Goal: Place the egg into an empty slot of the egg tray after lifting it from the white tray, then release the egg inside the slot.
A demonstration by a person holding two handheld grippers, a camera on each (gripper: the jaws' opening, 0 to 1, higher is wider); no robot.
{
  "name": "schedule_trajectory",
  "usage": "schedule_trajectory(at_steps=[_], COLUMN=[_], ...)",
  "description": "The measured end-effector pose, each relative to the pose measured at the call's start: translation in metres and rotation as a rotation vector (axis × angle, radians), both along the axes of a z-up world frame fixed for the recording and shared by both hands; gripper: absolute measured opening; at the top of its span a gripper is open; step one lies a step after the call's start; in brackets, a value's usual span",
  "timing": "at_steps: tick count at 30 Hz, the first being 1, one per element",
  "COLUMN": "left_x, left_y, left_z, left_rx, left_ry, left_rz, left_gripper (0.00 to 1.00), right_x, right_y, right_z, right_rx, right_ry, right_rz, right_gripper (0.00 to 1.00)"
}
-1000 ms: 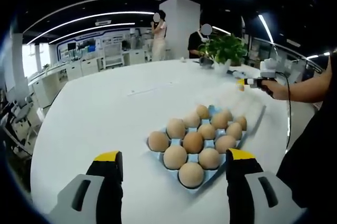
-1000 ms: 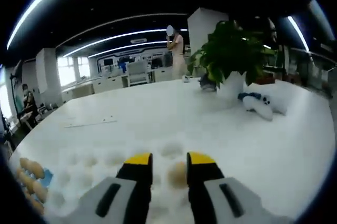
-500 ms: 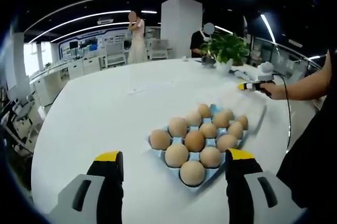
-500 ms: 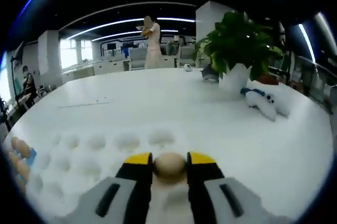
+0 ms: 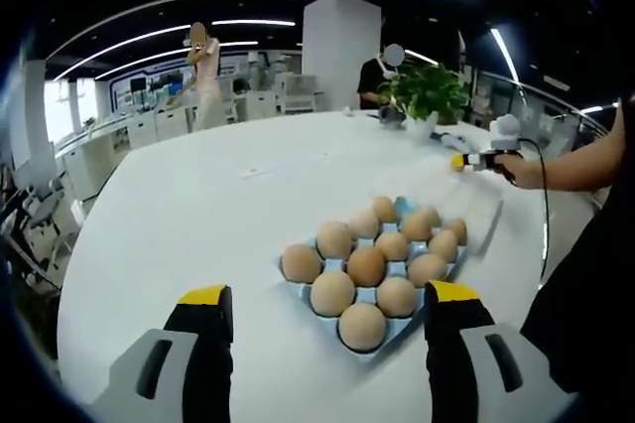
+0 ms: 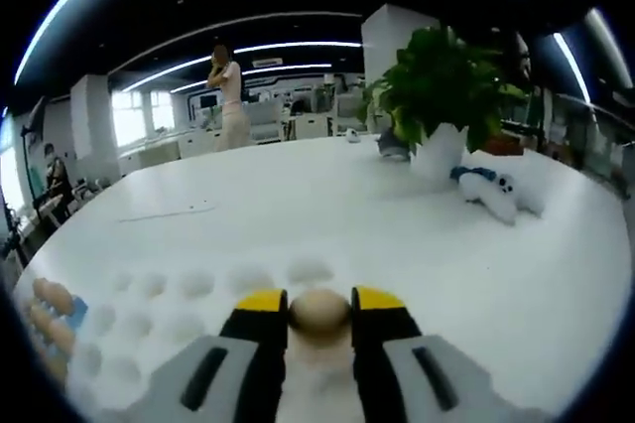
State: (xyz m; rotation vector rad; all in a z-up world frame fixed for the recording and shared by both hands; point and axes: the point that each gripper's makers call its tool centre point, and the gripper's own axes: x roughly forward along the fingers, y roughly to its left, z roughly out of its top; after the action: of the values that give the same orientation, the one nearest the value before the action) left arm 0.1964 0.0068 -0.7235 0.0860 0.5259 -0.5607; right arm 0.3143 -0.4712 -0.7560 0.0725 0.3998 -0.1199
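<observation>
Left gripper: mine, jaws spread wide, nothing between them, held low and level.
Right gripper: mine, jaws closed on the egg at their yellow tips.
Right forearm: bare, extended forward.

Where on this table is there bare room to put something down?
Free: the wide stretch of white table left of and beyond the blue egg tray, and the part between the white tray and the potted plant. Crowded: the egg tray itself, nearly full, and around the plant, where a white toy lies.
</observation>
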Motion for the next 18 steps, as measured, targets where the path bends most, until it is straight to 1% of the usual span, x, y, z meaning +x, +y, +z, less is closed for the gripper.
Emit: schedule_trajectory(at_steps=[4, 8, 14, 18], left_x=[0.001, 0.001, 0.001, 0.001], left_y=[-0.001, -0.002, -0.003, 0.0], left_z=[0.0, -0.001, 0.0, 0.0], left_rx=[-0.005, -0.011, -0.015, -0.013], left_ry=[-0.004, -0.004, -0.008, -0.009], left_rz=[-0.007, -0.013, -0.017, -0.013], left_gripper=[0.79, 0.78, 0.78, 0.78], right_x=[-0.002, -0.001, 0.002, 0.003], right_y=[0.006, 0.02, 0.034, 0.049], right_z=[0.007, 0.015, 0.019, 0.021], right_rx=[0.019, 0.038, 0.053, 0.075], right_ry=[-0.02, -0.041, -0.052, -0.057], right_rz=[0.001, 0.034, 0.064, 0.096], right_gripper=[0.24, 0.24, 0.24, 0.24])
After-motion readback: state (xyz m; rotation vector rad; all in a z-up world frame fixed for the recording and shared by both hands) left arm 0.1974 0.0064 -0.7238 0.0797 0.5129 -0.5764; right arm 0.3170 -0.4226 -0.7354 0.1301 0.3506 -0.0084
